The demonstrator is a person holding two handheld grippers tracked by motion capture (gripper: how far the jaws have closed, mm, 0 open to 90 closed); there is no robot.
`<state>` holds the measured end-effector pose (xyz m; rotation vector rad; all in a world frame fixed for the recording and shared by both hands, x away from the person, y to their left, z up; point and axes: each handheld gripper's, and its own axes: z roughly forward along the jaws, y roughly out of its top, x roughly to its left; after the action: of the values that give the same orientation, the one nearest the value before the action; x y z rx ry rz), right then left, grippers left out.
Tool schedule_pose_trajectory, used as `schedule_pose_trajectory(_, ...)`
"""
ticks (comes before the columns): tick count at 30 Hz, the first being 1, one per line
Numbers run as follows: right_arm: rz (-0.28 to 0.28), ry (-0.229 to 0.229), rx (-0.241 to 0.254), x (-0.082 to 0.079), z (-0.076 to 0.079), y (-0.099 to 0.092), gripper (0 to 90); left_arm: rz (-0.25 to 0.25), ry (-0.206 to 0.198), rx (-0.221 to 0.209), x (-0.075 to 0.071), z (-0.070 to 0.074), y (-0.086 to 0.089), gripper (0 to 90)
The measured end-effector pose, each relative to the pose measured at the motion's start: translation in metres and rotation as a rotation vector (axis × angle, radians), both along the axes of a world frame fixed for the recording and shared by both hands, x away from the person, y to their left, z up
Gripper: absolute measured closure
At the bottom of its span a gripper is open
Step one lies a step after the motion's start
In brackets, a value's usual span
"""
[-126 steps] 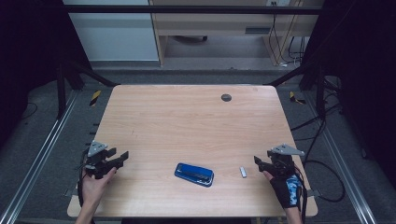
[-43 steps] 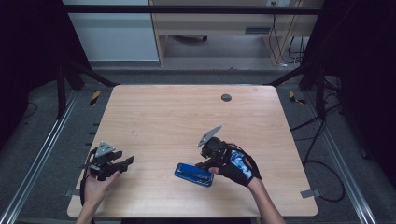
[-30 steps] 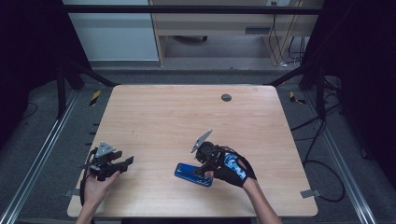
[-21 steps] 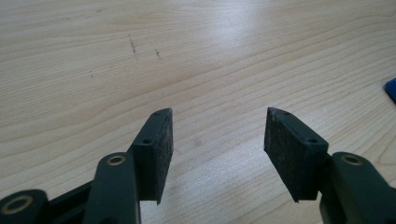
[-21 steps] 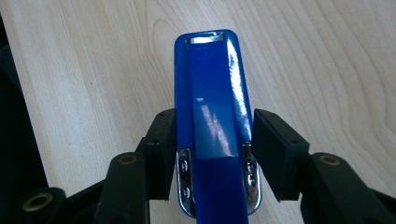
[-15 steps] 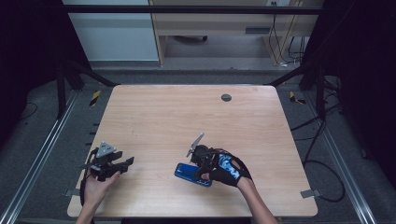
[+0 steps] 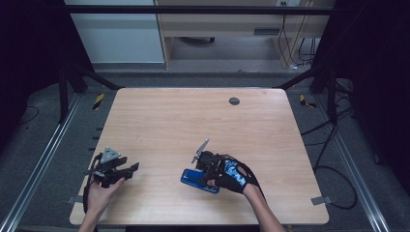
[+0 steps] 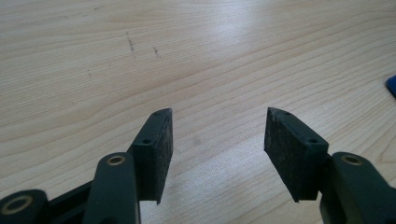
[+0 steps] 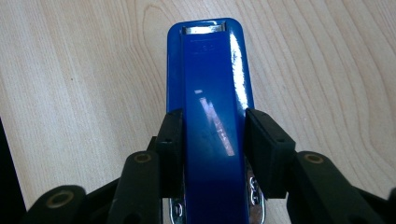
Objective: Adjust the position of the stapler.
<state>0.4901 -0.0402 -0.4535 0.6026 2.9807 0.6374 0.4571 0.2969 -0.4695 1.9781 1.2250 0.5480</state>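
A glossy blue stapler [image 7: 191, 177] lies flat on the wooden table [image 7: 193, 121] near its front edge. In the right gripper view the stapler [image 9: 212, 74] runs lengthwise away from me. My right gripper [image 9: 212, 119] has just been closing, and both pads now lie against the stapler's long sides. The same right gripper [image 7: 202, 175], held by a gloved hand, sits over the stapler's right end. At the front left my left gripper [image 7: 129, 170] rests low over bare wood. Its jaws [image 8: 217, 135] stand open with nothing between them.
A small dark round grommet [image 7: 234, 101] sits in the tabletop near the far edge. Metal rails run along both sides of the table. A yellow-and-black piece [image 7: 98, 100] lies on the floor at the far left corner. Cables trail at the right.
My right gripper slid left and toward the front edge onto the stapler, and its jaws closed in against the sides. The left gripper stayed in place.
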Motion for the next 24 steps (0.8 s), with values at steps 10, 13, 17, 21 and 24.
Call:
schedule_pose_trajectory(10, 0.024, -0.012, -0.011, -0.0017, -0.0003, 0.0022, 64.8, -0.002, 0.002, 0.003, -0.0001, 0.0, 0.0003, 42.4)
schedule_pose_trajectory(13, 0.037, -0.032, -0.019, -0.0029, 0.0003, 0.0024, 65.3, -0.001, -0.001, 0.0, 0.0002, 0.0, 0.0001, 42.4)
schedule_pose_trajectory(17, 0.038, -0.045, -0.024, -0.0024, 0.0027, 0.003, 65.9, -0.001, 0.002, 0.001, 0.0002, 0.0, 0.0006, 42.3)
schedule_pose_trajectory(21, 0.05, -0.045, -0.031, -0.0018, 0.0048, -0.0007, 66.0, 0.001, -0.004, -0.003, 0.0, 0.0005, 0.0008, 42.3)
schedule_pose_trajectory(24, 0.061, -0.046, -0.023, -0.0024, 0.0069, -0.003, 66.0, -0.001, -0.003, 0.0, 0.0, 0.0005, 0.0005, 42.3)
